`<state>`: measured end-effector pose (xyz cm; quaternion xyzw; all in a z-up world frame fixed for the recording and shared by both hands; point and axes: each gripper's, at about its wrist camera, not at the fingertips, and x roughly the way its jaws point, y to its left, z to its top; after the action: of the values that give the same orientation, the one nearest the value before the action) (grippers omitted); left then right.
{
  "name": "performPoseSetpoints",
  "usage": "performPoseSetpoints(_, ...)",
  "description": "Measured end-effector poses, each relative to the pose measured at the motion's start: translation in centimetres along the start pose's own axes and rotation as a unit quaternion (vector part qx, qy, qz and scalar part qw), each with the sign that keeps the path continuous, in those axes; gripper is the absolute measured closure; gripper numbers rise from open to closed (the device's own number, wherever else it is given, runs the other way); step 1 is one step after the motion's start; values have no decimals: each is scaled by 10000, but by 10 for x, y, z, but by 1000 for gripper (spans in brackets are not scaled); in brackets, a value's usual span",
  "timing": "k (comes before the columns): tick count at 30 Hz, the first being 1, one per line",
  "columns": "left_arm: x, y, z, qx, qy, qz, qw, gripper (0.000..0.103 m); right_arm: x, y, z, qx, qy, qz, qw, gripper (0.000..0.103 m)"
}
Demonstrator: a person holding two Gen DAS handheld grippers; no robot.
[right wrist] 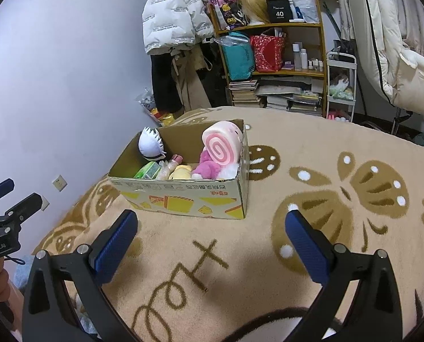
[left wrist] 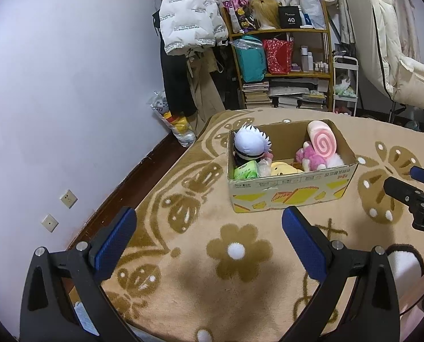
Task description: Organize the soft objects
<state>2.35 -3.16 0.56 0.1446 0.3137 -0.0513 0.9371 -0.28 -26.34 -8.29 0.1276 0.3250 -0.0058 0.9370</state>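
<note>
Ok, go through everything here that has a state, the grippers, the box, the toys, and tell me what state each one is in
Left gripper: open, empty, above the blanket.
Right gripper: open, empty, above the blanket.
Cardboard box: open-topped, upright on the blanket.
Swirl plush: in the box, leaning against its right end.
White-haired doll: in the box, left end.
Pink plush: in the box, below the swirl plush.
Yellow plush: in the box, lying low.
Green pack: in the box, near the front wall.

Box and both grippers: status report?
Left gripper open, empty. Right gripper open, empty. Box on blanket, plush toys inside. Path to box unobstructed.
</note>
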Motion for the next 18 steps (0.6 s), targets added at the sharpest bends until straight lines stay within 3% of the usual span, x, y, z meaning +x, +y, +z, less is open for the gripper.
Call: performPoseSetpoints(18, -2, -2, -1, 104, -10, 79, 9999, 2, 0, 1, -1, -7, 21, 27, 10000, 0)
